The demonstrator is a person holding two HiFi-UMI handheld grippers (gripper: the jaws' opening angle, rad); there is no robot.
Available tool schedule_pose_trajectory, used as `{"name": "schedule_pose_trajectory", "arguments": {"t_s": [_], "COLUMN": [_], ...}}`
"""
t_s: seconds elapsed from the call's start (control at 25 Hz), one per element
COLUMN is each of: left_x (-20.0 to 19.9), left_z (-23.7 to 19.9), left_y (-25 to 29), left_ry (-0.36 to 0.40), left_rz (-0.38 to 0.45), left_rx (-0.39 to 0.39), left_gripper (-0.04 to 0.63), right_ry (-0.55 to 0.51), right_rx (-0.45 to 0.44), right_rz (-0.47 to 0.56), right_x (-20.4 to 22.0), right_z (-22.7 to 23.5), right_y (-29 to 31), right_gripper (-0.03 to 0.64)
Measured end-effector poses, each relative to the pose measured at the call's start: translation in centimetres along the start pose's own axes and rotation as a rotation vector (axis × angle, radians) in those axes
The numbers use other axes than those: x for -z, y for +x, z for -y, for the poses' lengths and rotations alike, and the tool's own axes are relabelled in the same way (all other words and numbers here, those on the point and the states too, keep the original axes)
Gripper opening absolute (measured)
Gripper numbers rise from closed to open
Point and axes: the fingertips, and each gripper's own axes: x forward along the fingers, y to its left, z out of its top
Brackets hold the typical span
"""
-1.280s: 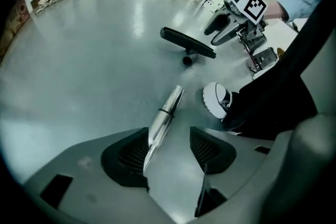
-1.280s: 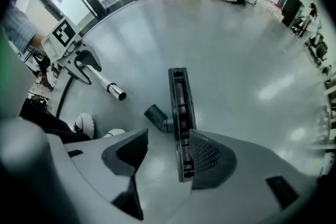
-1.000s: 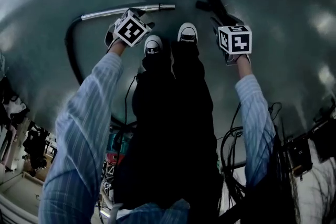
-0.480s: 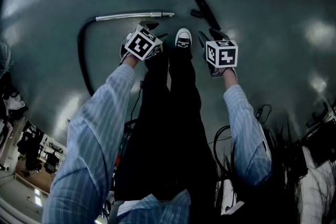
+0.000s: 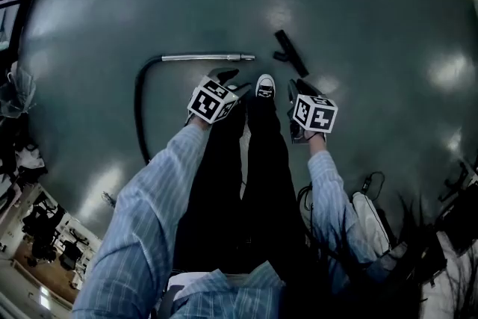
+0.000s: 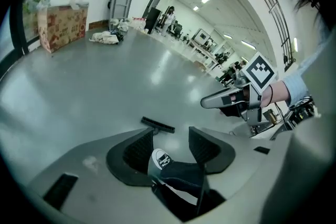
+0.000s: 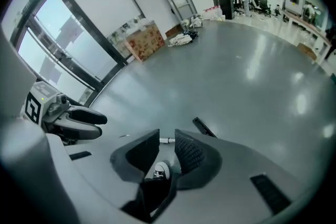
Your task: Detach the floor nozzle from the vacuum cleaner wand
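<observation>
The silver wand (image 5: 202,56) lies on the grey floor, its black hose (image 5: 140,112) curving back from its left end. The black floor nozzle (image 5: 291,54) lies apart from the wand's tip, to its right. Both grippers hang well above the floor, over the person's shoes. My left gripper (image 5: 230,80) is open and empty; in its own view (image 6: 170,136) only a shoe and the nozzle (image 6: 157,124) show beyond the jaws. My right gripper (image 5: 295,90) is closing with a narrow gap left and nothing between the jaws (image 7: 167,136); the nozzle (image 7: 203,127) shows past them.
The person's dark trousers and a white-toed shoe (image 5: 264,86) stand between the grippers. Cables and bags (image 5: 366,213) lie behind at the right. A cardboard box (image 7: 143,39), a trolley (image 7: 181,0) and desks line the far wall of the hall.
Both grippers have risen from floor level near the wand and nozzle to well above them. The wand and nozzle stay where they lay, apart from each other.
</observation>
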Motion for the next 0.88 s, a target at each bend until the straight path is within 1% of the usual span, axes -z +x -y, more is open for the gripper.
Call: {"name": "schedule_pose_trajectory", "arguments": {"t_s": [0.16,0.2,0.24,0.28,0.36,0.44,0.52,0.6,0.68,0.8,0.88], "left_x": [-2.4,-2.8,-3.2,-3.5,-4.3,-4.9,-5.0,-4.6,-4.4,-5.1,-5.4], "left_z": [2.5,2.9,3.1,3.4,4.0,4.6,5.7,7.6,9.4,11.0,12.0], "left_y": [-4.7,-5.8,-6.9,-7.9,-9.6,-11.1,-12.6,-14.5,-16.4,-18.8,-20.3], "left_ry": [0.038,0.039,0.032,0.016,-0.041,-0.096,-0.12,-0.121,-0.115,-0.094,-0.082], "left_rz": [0.091,0.113,0.134,0.154,0.201,0.252,0.29,0.314,0.342,0.397,0.424], "left_rx": [-0.012,-0.024,-0.035,-0.045,-0.061,-0.075,-0.083,-0.071,-0.04,0.012,0.027], "left_gripper": [0.188,0.173,0.144,0.113,0.062,0.04,0.031,0.026,0.022,0.02,0.02], "right_ry": [0.035,0.036,0.033,0.028,0.016,0.012,0.008,0.004,0.003,-0.003,-0.015], "right_rx": [-0.012,-0.017,-0.021,-0.022,-0.019,-0.019,-0.022,-0.023,-0.026,-0.02,-0.017], "right_rz": [0.07,0.083,0.092,0.098,0.104,0.114,0.125,0.138,0.154,0.179,0.194], "right_x": [-1.5,-1.8,-2.1,-2.4,-2.9,-3.2,-3.1,-2.5,-2.1,-2.7,-2.8], "right_z": [-3.3,-4.2,-5.2,-6.0,-7.3,-8.3,-9.3,-10.4,-11.4,-12.6,-13.3], "right_y": [-4.4,-5.3,-6.2,-7.1,-8.9,-10.5,-12.3,-14.3,-16.1,-17.8,-19.1], "right_gripper": [0.089,0.089,0.087,0.087,0.086,0.084,0.083,0.08,0.078,0.077,0.077]}}
